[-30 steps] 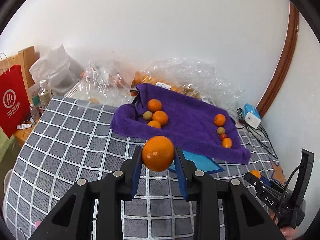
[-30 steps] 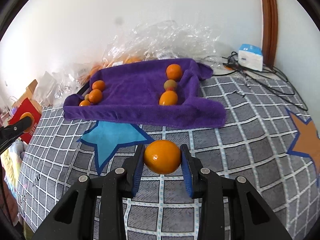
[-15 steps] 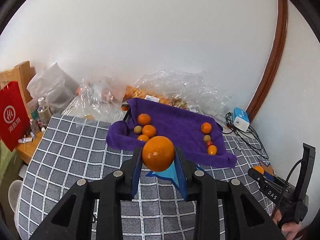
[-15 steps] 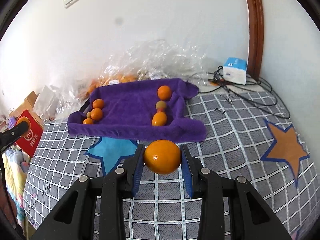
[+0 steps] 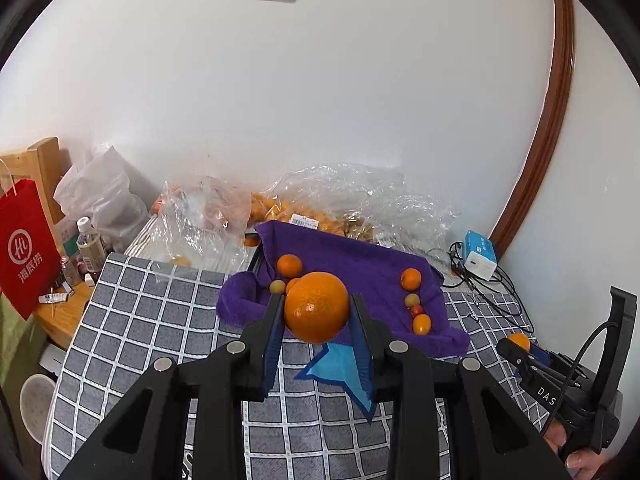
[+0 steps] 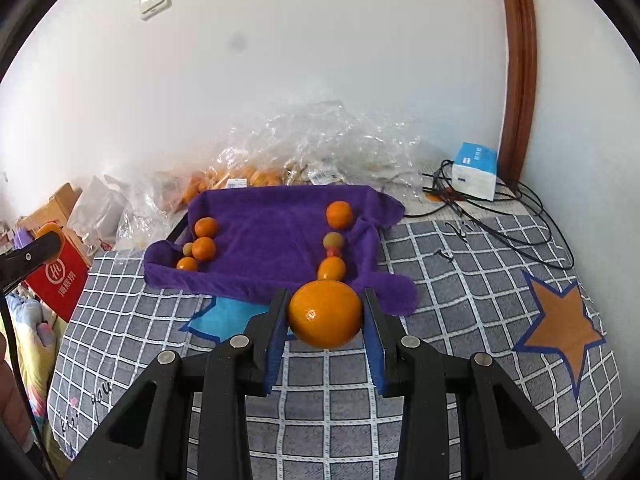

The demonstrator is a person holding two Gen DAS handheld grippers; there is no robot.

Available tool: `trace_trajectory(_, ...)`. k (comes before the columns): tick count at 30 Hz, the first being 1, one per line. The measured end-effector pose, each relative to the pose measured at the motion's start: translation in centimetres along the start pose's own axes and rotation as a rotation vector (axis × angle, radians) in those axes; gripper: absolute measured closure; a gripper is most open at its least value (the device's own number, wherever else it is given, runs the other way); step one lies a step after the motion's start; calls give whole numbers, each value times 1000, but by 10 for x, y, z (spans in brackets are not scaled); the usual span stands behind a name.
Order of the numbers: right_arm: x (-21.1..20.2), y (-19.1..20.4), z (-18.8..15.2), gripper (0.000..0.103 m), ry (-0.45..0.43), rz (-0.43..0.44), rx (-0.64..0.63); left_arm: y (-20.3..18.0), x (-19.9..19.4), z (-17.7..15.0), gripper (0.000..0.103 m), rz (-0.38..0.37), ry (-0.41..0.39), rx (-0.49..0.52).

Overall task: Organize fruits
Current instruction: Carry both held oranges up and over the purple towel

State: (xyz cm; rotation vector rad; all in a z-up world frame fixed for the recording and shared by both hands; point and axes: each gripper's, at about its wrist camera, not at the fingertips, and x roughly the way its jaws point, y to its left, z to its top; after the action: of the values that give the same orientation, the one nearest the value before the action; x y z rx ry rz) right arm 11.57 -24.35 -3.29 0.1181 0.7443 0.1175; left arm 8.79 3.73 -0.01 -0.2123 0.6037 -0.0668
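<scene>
My left gripper (image 5: 316, 316) is shut on a large orange (image 5: 316, 307), held in the air above the checked bedspread in front of the purple towel tray (image 5: 360, 268). My right gripper (image 6: 325, 316) is shut on another orange (image 6: 325, 314), also lifted, just before the towel's near edge (image 6: 256, 288). On the purple towel (image 6: 272, 236) lie two rows of fruit: oranges and a small brownish fruit on the left (image 6: 203, 248), and an orange, a brownish fruit and an orange on the right (image 6: 332, 268). The right gripper also shows at the lower right of the left wrist view (image 5: 520, 344).
Clear plastic bags of fruit (image 5: 320, 208) lie behind the towel by the wall. A red paper bag (image 5: 24, 248) and bottles (image 5: 90, 244) stand at the left. A white and blue box (image 6: 476, 176) with black cables (image 6: 520, 216) sits at the right. The bedspread (image 6: 460, 272) has star patches.
Both grippers have risen with their oranges still gripped, so the towel and bed look smaller and lower and more wall shows, including a light switch.
</scene>
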Motion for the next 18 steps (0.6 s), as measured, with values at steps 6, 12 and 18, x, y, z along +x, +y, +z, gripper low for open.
trace_trajectory(6,2,10,9,68,-1,-4,-23,2,3,6,73,1,-2,-5)
trace_trajectory(12,3,12,15,68,-13,-1,-26,0,9,10,73,4,1,0)
trace_trajectory(18,2,12,23,68,-24,-1,-31,-2,15,15,73,-2,3,-1)
